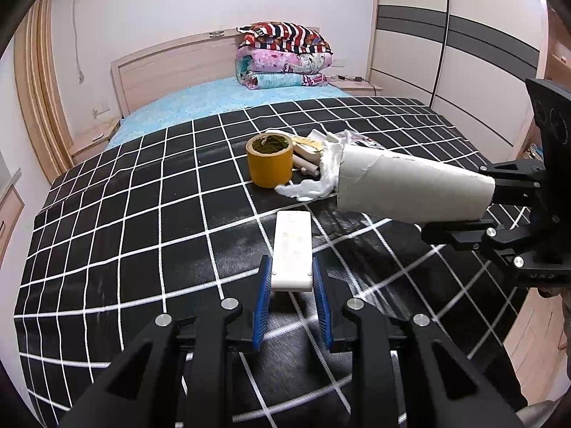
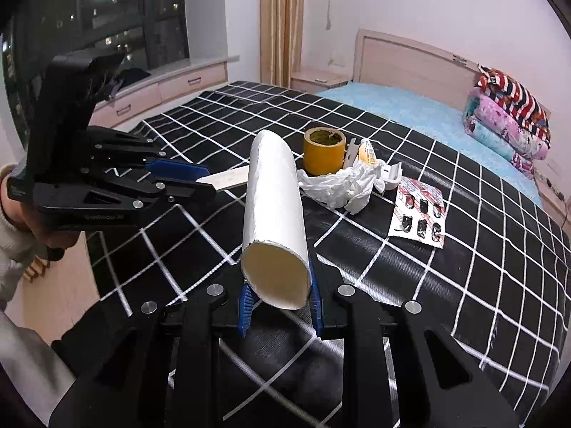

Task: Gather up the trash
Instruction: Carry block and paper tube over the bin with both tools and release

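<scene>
Bright, even indoor light; sharp fisheye views with dark corners.
Soft light falls from above, leaving only faint shadows on the checked black bedcover (image 1: 142, 214), which shows a dull sheen at lower centre. Straight lines bow toward the edges. The window (image 2: 107, 18), upper left of the right wrist view, is dark with small lit points.

Tape roll (image 2: 324, 155) left of tissue (image 2: 342, 187) (touching); blister pack (image 2: 419, 212) right.

Both wrist cams sit close over the checkered bed (image 1: 107, 249), angled down, facing roughly toward each other's gripper; both share the yellow tape roll (image 1: 270, 164).
</scene>
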`<state>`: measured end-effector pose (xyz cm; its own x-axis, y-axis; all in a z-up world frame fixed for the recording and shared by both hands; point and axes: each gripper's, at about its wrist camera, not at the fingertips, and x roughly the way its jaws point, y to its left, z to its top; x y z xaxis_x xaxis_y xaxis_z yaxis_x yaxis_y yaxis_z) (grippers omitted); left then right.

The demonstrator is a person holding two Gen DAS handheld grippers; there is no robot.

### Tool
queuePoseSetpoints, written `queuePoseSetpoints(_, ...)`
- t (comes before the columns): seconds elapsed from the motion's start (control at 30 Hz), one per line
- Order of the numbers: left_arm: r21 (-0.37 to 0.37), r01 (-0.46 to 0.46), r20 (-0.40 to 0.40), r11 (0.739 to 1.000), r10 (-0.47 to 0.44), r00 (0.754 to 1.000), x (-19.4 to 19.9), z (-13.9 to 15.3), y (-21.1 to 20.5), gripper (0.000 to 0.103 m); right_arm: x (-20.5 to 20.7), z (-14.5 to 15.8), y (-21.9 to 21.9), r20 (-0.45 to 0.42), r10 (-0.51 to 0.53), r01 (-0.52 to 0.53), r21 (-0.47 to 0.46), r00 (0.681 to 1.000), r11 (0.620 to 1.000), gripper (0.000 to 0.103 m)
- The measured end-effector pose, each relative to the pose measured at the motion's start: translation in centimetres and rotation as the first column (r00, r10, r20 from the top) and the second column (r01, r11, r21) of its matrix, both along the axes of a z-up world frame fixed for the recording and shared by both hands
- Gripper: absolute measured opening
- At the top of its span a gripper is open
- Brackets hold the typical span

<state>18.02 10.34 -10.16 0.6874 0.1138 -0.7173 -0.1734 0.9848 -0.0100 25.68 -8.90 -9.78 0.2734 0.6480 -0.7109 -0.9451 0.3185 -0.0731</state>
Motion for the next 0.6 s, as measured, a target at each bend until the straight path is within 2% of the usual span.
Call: queuePoseSetpoints(0.6,-0.011,0.02,0.063,1.0,-0.019,0.998,-6.0,2.1,-4.6,0.023,-6.6,2.2,-5.3,0.017,-0.045,0.044,0.075,0.999,0.996,0.025)
